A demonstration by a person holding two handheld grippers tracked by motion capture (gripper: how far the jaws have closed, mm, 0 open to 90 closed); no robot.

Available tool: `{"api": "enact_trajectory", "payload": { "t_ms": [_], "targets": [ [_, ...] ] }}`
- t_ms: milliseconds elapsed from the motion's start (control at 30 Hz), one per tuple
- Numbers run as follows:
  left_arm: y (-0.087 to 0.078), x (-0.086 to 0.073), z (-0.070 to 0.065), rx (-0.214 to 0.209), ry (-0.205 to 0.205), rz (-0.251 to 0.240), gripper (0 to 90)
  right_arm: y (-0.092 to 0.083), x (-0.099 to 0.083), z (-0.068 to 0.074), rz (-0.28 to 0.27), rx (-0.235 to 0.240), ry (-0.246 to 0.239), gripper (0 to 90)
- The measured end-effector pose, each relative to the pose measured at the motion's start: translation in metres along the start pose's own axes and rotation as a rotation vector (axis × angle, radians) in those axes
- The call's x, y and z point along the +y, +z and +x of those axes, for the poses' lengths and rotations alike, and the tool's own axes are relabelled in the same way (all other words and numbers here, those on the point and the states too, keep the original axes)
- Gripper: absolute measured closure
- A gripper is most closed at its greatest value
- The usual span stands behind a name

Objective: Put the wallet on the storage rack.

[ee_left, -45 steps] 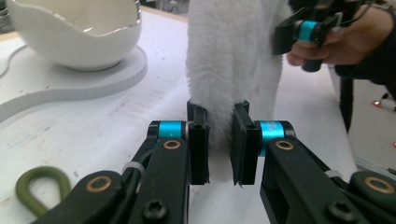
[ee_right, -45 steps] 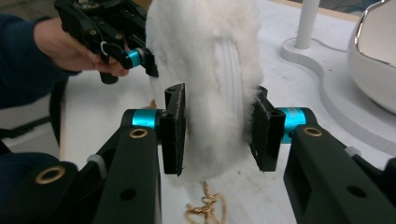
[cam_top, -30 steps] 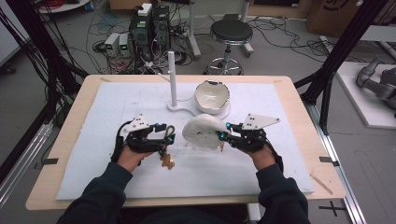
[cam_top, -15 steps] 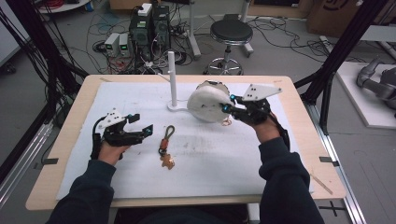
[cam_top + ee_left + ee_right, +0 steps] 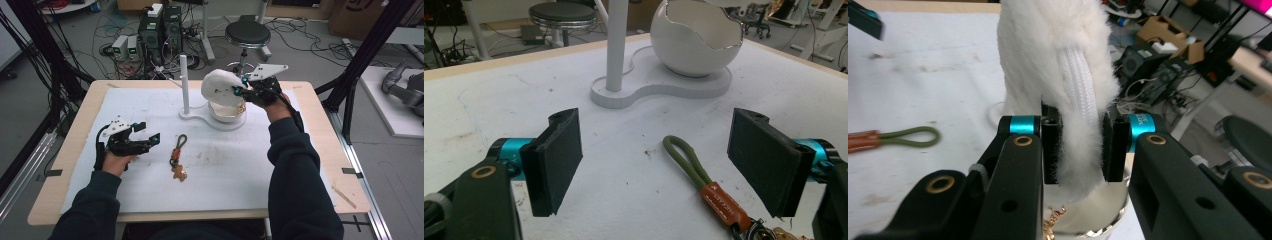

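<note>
At the left of the high view, the left gripper [image 5: 146,140] rests low over the white mat [image 5: 125,107] with its jaws spread wide and nothing between them; they have just been opening. Just right of it, at centre, a keychain [image 5: 177,156] with an olive cord loop, an orange tab and a small brass charm lies flat on the mat, let go and apart from the pads. Further right and up stands a white stand [image 5: 186,87], a post with an eggshell-shaped dish [image 5: 227,112] on its base. Over that dish, at upper right, the right gripper [image 5: 239,91] pinches a fluffy white pouch [image 5: 220,86] at its edge, beside a braided white cord [image 5: 1079,80]; what gilt thing glints in the dish is hard to tell.

The step in hand looks like carrying the pouch to the dish. Next it probably wants lowering squarely into the opening before the jaws part.
</note>
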State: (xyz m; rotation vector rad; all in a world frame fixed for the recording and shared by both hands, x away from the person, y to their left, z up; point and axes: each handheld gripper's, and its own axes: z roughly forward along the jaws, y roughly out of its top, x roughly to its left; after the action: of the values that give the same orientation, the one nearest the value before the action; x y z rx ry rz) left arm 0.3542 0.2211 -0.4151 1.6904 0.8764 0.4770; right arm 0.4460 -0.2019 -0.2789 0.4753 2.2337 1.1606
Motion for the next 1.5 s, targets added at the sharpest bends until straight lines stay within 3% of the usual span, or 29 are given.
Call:
{"api": "enact_trajectory", "payload": {
  "t_ms": [167, 400, 467, 500, 633, 733, 767, 900, 1000, 1100, 1167, 1233, 1267, 1300, 1333, 1367, 1400, 1500],
  "targets": [
    [0.0, -0.002, 0.001, 0.0, -0.012, 0.002, 21.8, 0.018, -0.003, -0.013, 0.024, -0.048, -0.053, 76.2],
    [-0.001, -0.004, 0.003, 0.006, -0.026, 0.004, 21.9, 0.032, -0.015, -0.023, 0.064, -0.077, -0.077, 76.1],
    [-0.002, -0.005, 0.004, 0.006, -0.029, 0.007, 21.9, 0.036, -0.019, -0.023, 0.102, -0.072, -0.096, 76.1],
    [-0.002, -0.005, 0.004, 0.007, -0.03, 0.007, 21.9, 0.038, -0.023, -0.021, 0.141, -0.075, -0.129, 76.1],
    [-0.003, -0.006, 0.004, 0.006, -0.035, 0.009, 21.9, 0.041, -0.029, -0.018, 0.143, -0.082, -0.148, 76.1],
    [-0.003, -0.006, 0.004, 0.006, -0.04, 0.01, 21.9, 0.043, -0.034, -0.015, 0.183, -0.076, -0.169, 76.1],
    [-0.003, -0.006, 0.004, 0.007, -0.042, 0.012, 21.9, 0.047, -0.036, -0.011, 0.224, -0.076, -0.211, 76.1],
    [-0.003, -0.007, 0.004, 0.008, -0.044, 0.013, 21.9, 0.051, -0.036, -0.008, 0.24, -0.084, -0.24, 76.2],
    [-0.003, -0.007, 0.004, 0.007, -0.048, 0.014, 21.9, 0.064, -0.04, -0.003, 0.295, -0.075, -0.281, 76.3],
    [-0.003, -0.007, 0.005, 0.005, -0.049, 0.013, 21.9, 0.071, -0.041, 0.0, 0.311, -0.076, -0.284, 76.3],
    [-0.003, -0.008, 0.005, 0.006, -0.053, 0.015, 21.9, 0.073, -0.043, 0.0, 0.311, -0.077, -0.268, 75.5],
    [-0.003, -0.008, 0.005, 0.004, -0.053, 0.015, 21.9, 0.07, -0.046, -0.002, 0.296, -0.081, -0.209, 67.9],
    [-0.003, -0.008, 0.005, 0.002, -0.054, 0.016, 21.9, 0.065, -0.048, -0.006, 0.297, -0.078, -0.116, 50.7],
    [-0.003, -0.009, 0.005, 0.003, -0.056, 0.016, 21.9, 0.065, -0.048, -0.006, 0.297, -0.078, -0.116, 50.7],
    [-0.003, -0.009, 0.005, 0.001, -0.059, 0.013, 21.9, 0.053, -0.053, -0.009, 0.227, -0.07, -0.019, 50.5],
    [-0.003, -0.009, 0.005, 0.001, -0.059, 0.013, 21.9, 0.053, -0.053, -0.009, 0.227, -0.07, -0.019, 50.5],
    [-0.003, -0.009, 0.005, 0.0, -0.064, 0.011, 21.9, 0.045, -0.057, -0.01, 0.181, -0.085, 0.007, 48.6],
    [-0.003, -0.009, 0.005, -0.005, -0.073, 0.01, 21.9, 0.022, -0.065, -0.017, 0.143, -0.033, 0.187, 41.2]
  ]
}}
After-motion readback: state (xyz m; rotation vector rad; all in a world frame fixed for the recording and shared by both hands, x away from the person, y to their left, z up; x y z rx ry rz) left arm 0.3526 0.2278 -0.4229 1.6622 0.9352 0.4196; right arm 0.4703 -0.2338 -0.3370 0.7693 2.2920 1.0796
